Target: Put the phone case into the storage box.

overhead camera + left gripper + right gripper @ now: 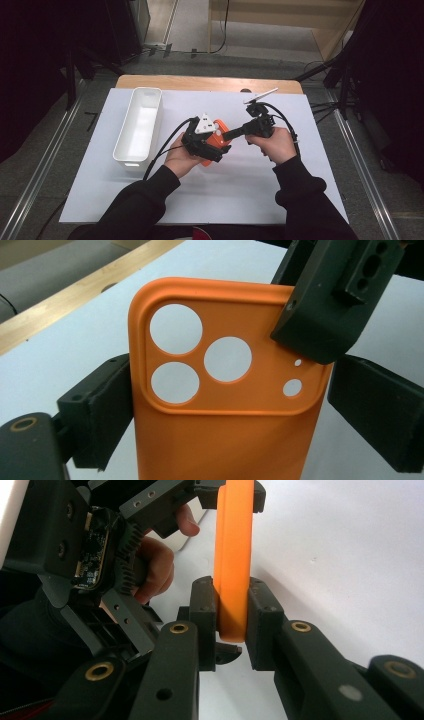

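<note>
An orange phone case [218, 128] with three round camera holes is held up above the white sheet between both grippers. My left gripper [220, 146] spans its width; in the left gripper view the two black pads [107, 405] sit against the long edges of the case [225, 440], just below the camera cut-out. My right gripper [228, 134] comes in from the right and is shut across the thickness of the case [233, 555], near one corner, with a pad [204, 615] on each face. That right jaw [320, 325] covers the case's top corner in the left gripper view.
A long white bin [131, 159] stands on the left of the white sheet [250, 190], close to my left hand. The sheet lies on a wooden table [200, 82], whose far edge shows behind it. Dark stands and cables line both sides.
</note>
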Demonstrator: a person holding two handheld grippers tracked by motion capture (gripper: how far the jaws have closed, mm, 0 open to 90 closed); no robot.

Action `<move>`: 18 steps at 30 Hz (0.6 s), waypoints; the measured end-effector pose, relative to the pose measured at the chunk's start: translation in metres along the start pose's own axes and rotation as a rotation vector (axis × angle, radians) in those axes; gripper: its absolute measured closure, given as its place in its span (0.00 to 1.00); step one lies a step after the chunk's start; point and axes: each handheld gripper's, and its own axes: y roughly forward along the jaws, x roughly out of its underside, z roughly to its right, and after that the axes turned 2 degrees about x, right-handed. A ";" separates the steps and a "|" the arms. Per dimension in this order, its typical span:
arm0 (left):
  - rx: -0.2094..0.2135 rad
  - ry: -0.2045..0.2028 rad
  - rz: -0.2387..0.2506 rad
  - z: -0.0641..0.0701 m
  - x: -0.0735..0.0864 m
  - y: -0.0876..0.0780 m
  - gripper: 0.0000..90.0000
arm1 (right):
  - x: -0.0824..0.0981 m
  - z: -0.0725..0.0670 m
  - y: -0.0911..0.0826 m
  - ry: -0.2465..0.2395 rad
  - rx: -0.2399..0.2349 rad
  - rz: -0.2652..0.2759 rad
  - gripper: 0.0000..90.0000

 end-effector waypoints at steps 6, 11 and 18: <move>-0.026 0.010 0.007 0.001 0.001 -0.001 0.16 | 0.000 0.000 0.000 0.002 -0.001 0.004 0.84; -0.028 0.013 0.008 0.002 0.000 -0.002 0.17 | 0.000 0.000 -0.001 0.003 -0.005 0.007 0.84; -0.027 -0.007 -0.011 0.002 -0.002 -0.003 0.18 | 0.000 -0.001 0.000 -0.005 -0.007 0.015 0.83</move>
